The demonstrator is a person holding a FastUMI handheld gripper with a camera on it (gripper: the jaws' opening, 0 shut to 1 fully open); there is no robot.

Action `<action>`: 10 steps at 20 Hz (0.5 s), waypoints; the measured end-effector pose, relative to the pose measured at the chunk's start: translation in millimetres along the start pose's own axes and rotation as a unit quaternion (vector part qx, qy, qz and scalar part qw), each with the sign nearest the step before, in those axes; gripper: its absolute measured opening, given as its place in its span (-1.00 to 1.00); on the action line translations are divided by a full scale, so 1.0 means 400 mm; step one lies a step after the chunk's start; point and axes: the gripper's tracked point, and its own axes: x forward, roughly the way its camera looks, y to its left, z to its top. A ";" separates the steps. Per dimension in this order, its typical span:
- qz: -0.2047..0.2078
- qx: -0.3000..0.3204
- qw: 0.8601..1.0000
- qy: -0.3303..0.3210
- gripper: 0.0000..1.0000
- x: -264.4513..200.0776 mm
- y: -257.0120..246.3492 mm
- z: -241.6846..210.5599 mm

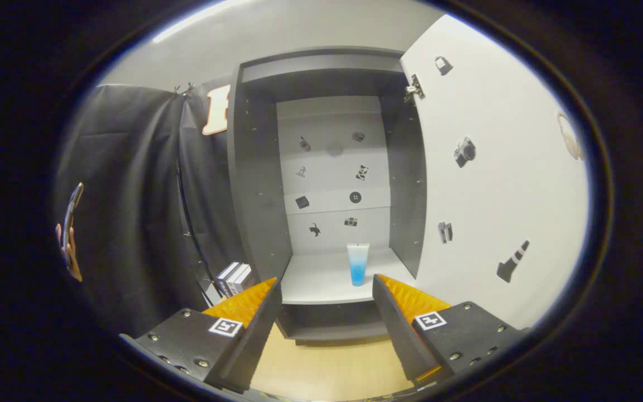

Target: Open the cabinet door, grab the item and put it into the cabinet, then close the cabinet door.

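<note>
The grey cabinet (254,184) stands straight ahead with its white door (500,184) swung wide open on the right. A white-to-blue cup (358,263) stands upright on the cabinet's white shelf (316,282), beyond the fingertips and a little right of centre. My gripper (327,296) is open, well short of the shelf, with nothing between its fingers. The cup is apart from both fingers.
Small picture stickers dot the cabinet's back panel (330,167) and the door's inner face. A few books (234,277) stand left of the cabinet by the black cloth. A hand holding a phone (70,229) is at the far left. A wooden tabletop (327,363) lies below the fingers.
</note>
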 end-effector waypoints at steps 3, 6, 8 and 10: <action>-0.025 -0.008 0.999 -0.019 0.93 -0.065 -0.031 -0.022; -0.068 -0.007 0.997 -0.047 0.93 -0.136 -0.093 -0.021; -0.107 -0.005 0.992 -0.060 0.93 -0.190 -0.152 -0.024; -0.151 -0.006 0.986 -0.070 0.93 -0.250 -0.222 -0.027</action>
